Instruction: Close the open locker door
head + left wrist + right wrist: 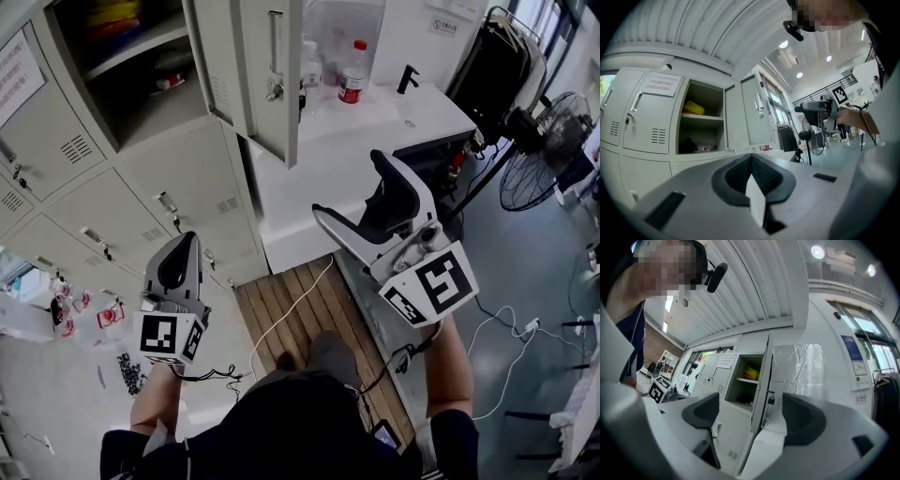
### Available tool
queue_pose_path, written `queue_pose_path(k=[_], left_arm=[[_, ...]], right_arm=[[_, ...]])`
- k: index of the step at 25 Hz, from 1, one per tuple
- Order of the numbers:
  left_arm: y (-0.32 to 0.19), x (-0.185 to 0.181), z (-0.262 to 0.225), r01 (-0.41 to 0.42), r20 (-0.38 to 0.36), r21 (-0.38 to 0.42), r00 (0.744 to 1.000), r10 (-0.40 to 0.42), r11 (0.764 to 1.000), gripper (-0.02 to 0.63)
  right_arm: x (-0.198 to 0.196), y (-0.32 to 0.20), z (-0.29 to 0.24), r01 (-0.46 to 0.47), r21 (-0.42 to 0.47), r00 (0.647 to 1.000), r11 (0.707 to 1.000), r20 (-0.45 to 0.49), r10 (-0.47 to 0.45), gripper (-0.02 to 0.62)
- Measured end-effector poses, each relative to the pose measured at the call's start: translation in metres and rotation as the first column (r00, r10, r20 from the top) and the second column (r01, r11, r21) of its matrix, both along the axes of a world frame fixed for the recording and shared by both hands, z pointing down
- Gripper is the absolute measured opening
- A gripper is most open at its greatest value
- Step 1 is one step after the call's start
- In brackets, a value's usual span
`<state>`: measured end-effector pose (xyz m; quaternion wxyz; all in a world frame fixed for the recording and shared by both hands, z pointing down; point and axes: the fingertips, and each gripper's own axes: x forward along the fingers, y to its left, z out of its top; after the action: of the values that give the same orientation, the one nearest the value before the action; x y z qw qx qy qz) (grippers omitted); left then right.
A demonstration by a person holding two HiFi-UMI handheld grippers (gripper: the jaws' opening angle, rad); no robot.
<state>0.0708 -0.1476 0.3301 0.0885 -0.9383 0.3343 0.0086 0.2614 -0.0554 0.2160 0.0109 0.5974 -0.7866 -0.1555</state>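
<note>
Lockers fill the left. In the top row one compartment stands open, its door swung out at its right. A shelf inside carries what may be a bundle; the dim view leaves it unsure. Right of the door stands a counter with a bottle at the back and a tap to its right. A fan stands far right. Boards lie on the floor before the counter. The left gripper hangs before the lower lockers, and the right gripper before the counter.

No print can be read: the notice on the far-left closed locker and the wall sign are too blurred.
</note>
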Motion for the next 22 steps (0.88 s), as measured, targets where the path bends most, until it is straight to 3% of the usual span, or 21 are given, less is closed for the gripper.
queue_pose_path(k=[5,9,14,17,22], left_arm=[[-0.014,0.017,0.009,0.047,0.006,-0.013,0.999,-0.047,0.999,0.003],[-0.022,0.042,0.014,0.121,0.005,-0.013,0.993,-0.121,0.993,0.003],[-0.029,0.066,-0.001,0.280,-0.011,-0.012,0.960,-0.281,0.960,0.003],[-0.026,0.074,-0.014,0.396,-0.023,-0.047,0.917,-0.397,0.917,0.003],[-0.010,0.079,-0.046,0.548,-0.030,-0.047,0.835,-0.549,0.835,0.003]], right_arm=[[0.011,-0.025,-0.004,0.085,-0.001,0.996,0.996,-0.024,-0.085,0.424],[0.028,-0.037,-0.007,0.247,0.013,0.969,0.969,0.006,-0.247,0.403],[0.053,-0.060,-0.026,0.454,0.030,0.889,0.890,0.041,-0.455,0.374],[0.063,-0.074,-0.040,0.561,0.007,0.827,0.828,0.050,-0.560,0.368],[0.061,-0.097,-0.063,0.720,-0.039,0.694,0.693,0.064,-0.717,0.357]])
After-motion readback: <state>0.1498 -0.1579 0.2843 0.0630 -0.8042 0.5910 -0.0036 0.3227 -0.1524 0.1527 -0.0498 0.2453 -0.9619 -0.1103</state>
